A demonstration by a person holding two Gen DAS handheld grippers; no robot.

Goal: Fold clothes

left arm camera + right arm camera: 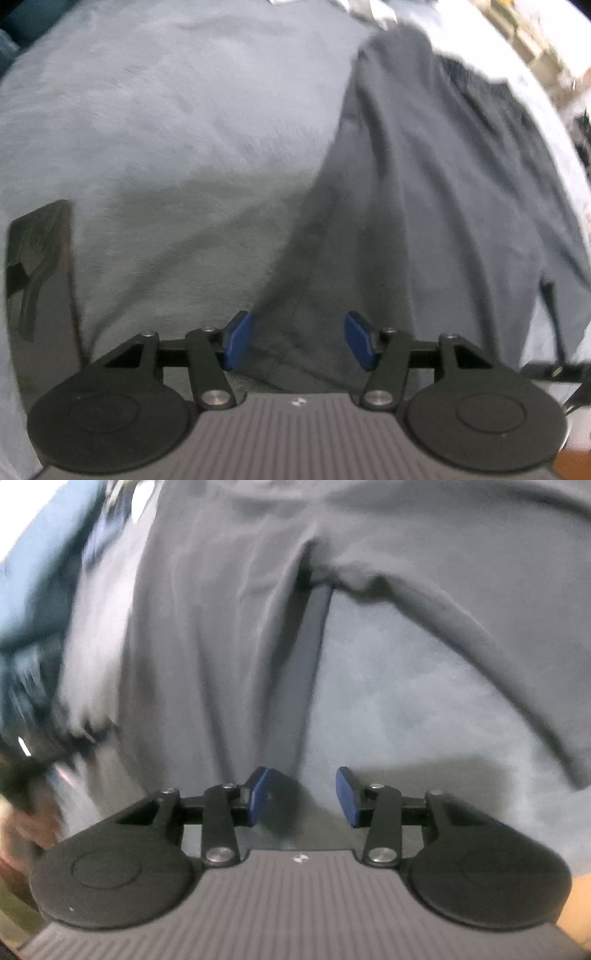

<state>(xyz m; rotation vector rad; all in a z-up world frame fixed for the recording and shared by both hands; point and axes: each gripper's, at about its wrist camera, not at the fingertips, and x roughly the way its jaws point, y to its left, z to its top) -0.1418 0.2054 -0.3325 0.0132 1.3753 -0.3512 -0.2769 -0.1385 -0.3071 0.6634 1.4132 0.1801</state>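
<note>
A dark grey garment lies spread on a pale grey fleece blanket. In the left wrist view it runs from the top right down to my left gripper, which stands open with the garment's near edge between its blue pads, not pinched. In the right wrist view the same dark garment fills the left and top, with a sleeve-like part arching to the right over the blanket. My right gripper is open, its left pad touching the cloth's lower edge. Both views are motion-blurred.
A flat black object lies on the blanket at the left of the left wrist view. Blurred clutter shows beyond the blanket's far right edge. Blue fabric and a hand appear at the left of the right wrist view.
</note>
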